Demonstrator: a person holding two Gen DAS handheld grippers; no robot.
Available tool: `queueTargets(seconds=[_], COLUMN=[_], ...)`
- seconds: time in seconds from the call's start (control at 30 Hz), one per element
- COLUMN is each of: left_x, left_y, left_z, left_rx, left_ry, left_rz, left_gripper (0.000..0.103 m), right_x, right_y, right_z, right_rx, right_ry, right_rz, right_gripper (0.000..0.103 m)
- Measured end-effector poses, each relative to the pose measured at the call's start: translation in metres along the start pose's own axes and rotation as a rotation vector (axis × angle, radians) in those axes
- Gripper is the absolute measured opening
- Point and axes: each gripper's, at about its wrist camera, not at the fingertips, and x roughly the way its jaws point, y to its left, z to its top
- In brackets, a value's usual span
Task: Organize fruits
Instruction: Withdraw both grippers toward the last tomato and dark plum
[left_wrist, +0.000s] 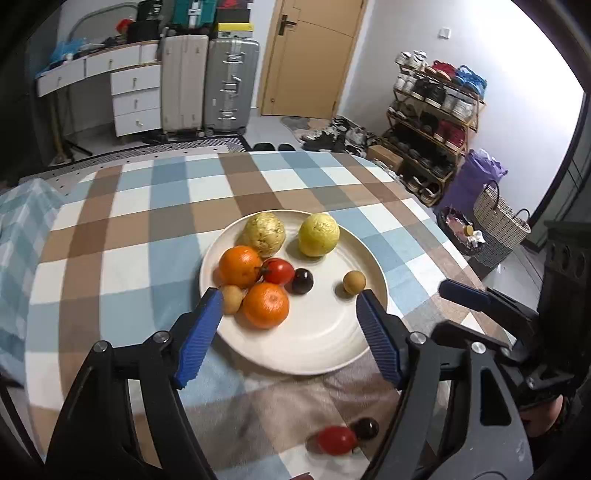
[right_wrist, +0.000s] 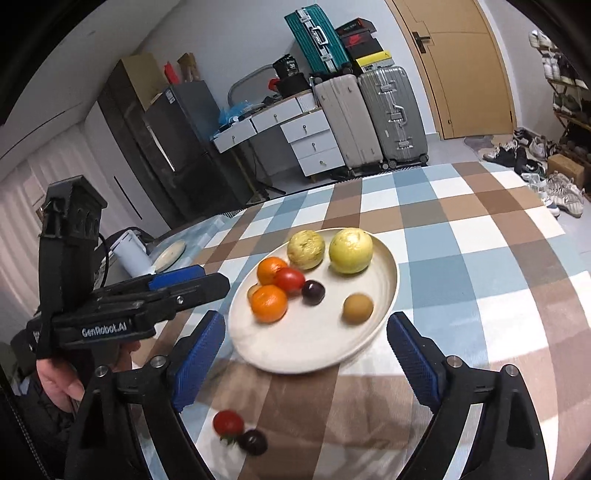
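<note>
Two fruits off plate (left_wrist: 317, 332): red tomato (left_wrist: 337, 439) and dark plum (left_wrist: 365, 428), touching, on table (left_wrist: 122, 258) near front edge. Left gripper (left_wrist: 288, 306) wide open, empty, over plate's near rim. Right gripper (right_wrist: 306, 332) wide open, empty. Strays lie below and behind both grippers' tips; right probably nearer, fisheye makes that uncertain.

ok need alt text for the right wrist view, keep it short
A white plate of fruit sits on a checked tablecloth, framed by the open blue tongs of the right gripper. It holds two oranges, two yellow fruits, a tomato and a plum. Another tomato and plum lie on the cloth nearer the camera.
</note>
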Motion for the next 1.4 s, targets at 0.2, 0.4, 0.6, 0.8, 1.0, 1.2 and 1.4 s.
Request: queueTargets(seconds=[0.2, 0.4, 0.6, 0.8, 1.0, 1.2, 1.4], left_x=[-0.033, -0.054, -0.067, -0.068, -0.070, -0.068, -0.065], left_y=[-0.005, -0.008, -0.006, -0.002, 0.011, 0.032, 0.043], left_z=[-0.015, -0.034, -0.064, -0.102, -0.126, -0.139, -0.140], left_rx=[-0.017, -0.034, -0.086, -0.099, -0.135, -0.179, -0.211], left_ry=[-0.050, -0.071, -0.075, -0.073, -0.070, -0.047, -0.033], left_rz=[0.050, 0.077, 0.095, 0.137, 0.167, 0.170, 0.147], left_gripper=[0.089, 0.101, 0.102, 0.102, 0.102, 0.102, 0.102], right_x=[-0.026, -0.043, -0.048, -0.048, -0.036, -0.015, 0.000], right_y=[0.016, 0.029, 0.043, 0.054, 0.053, 0.055, 0.051], right_z=[-0.014, -0.027, -0.033, -0.051, -0.071, -0.086, -0.090], right_rx=[-0.021, -0.036, -0.072, -0.097, -0.082, -0.093, -0.088], right_ry=[-0.034, -0.038, -0.021, 0.005, 0.059, 0.134, 0.158], right_rz=[0.001, 0.000, -0.018, -0.005, -0.012, -0.007, -0.007], right_gripper=[0.100, 0.102, 0.103, 0.103, 0.103, 0.103, 0.103])
